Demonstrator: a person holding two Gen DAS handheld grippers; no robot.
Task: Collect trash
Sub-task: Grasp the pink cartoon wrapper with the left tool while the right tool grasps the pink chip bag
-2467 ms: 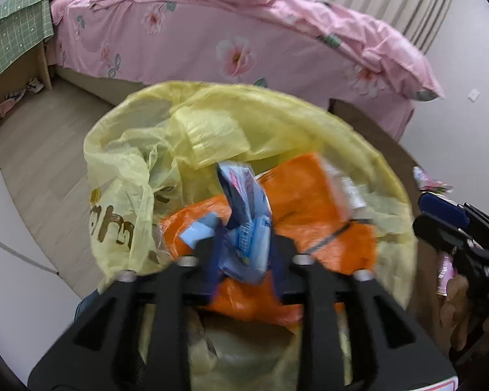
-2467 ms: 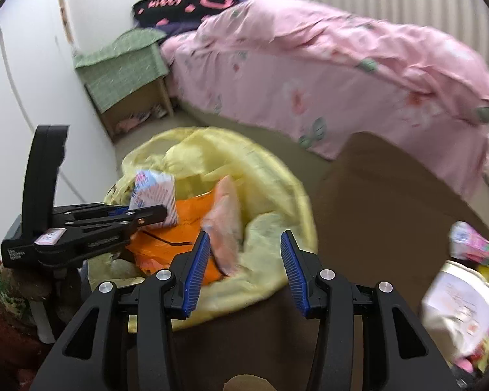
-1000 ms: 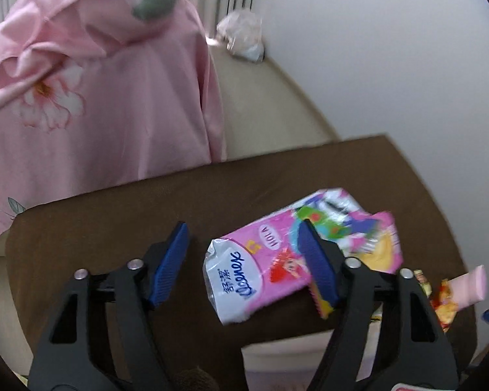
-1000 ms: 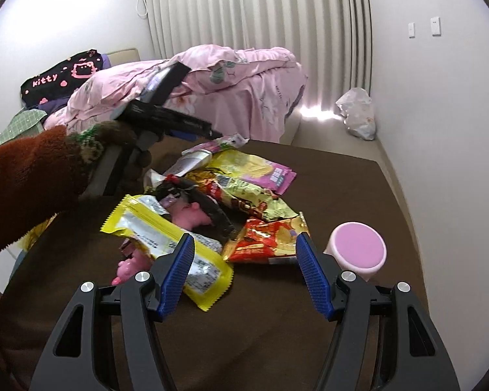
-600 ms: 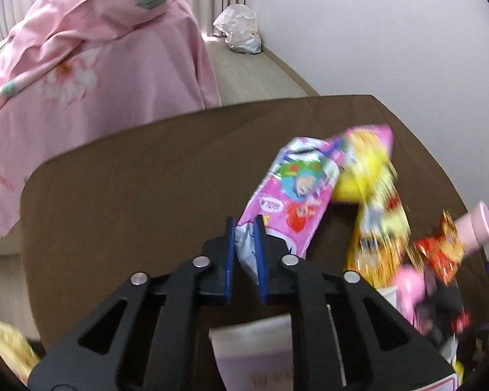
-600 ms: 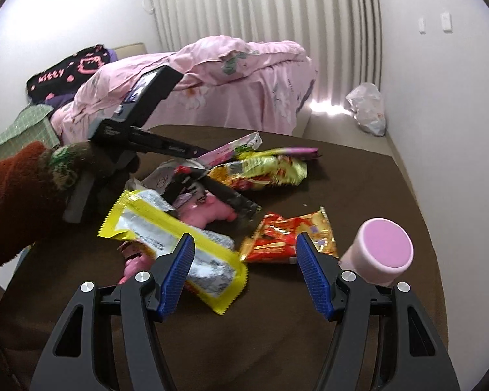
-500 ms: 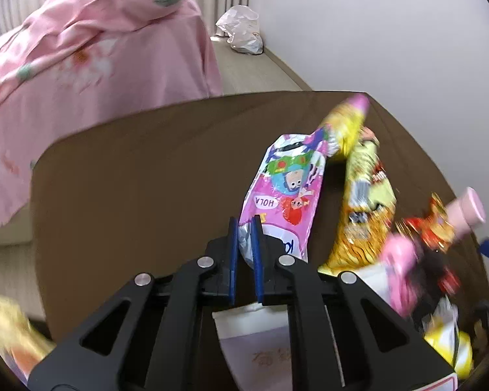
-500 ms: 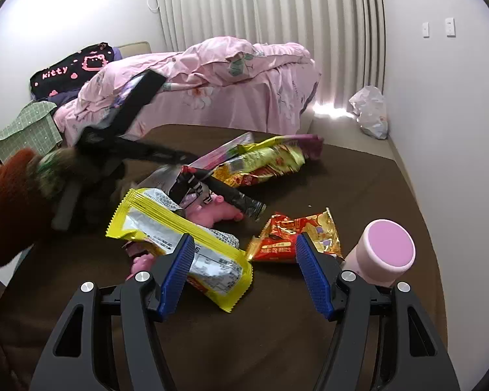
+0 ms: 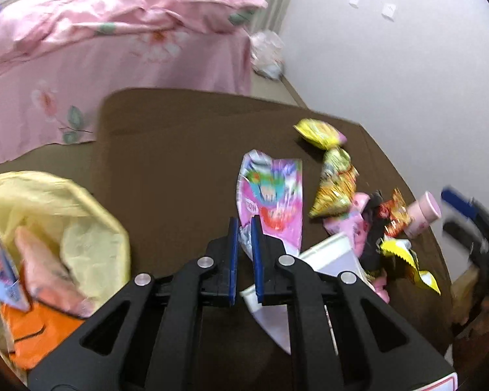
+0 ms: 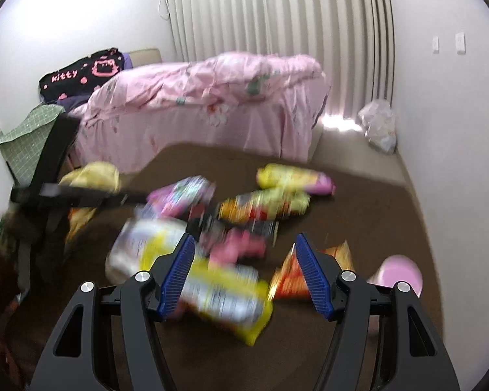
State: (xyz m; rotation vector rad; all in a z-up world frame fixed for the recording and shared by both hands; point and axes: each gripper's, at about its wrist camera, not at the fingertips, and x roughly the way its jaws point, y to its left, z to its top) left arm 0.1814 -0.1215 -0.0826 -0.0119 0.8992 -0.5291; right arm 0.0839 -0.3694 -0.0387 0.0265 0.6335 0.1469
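Pink tissue pack (image 9: pixel 272 195) lifted off the brown table (image 9: pixel 166 150) since a second earlier, clamped at its near end in the left gripper (image 9: pixel 244 228), extending toward 12 o'clock, yellow trash bag (image 9: pixel 49 215) at 9 o'clock, right gripper (image 10: pixel 244 260) spread empty above the yellow wrapper (image 10: pixel 218 290).

Left wrist view: close above the table (image 9: pixel 166 150), tilted steeply down along its jaws, facing the bed (image 9: pixel 81 49). Right wrist view: lower, shallower, looking across the table (image 10: pixel 368 202) to the bed (image 10: pixel 212 97). Both share the wrapper pile (image 9: pixel 342 189) (image 10: pixel 264 208).
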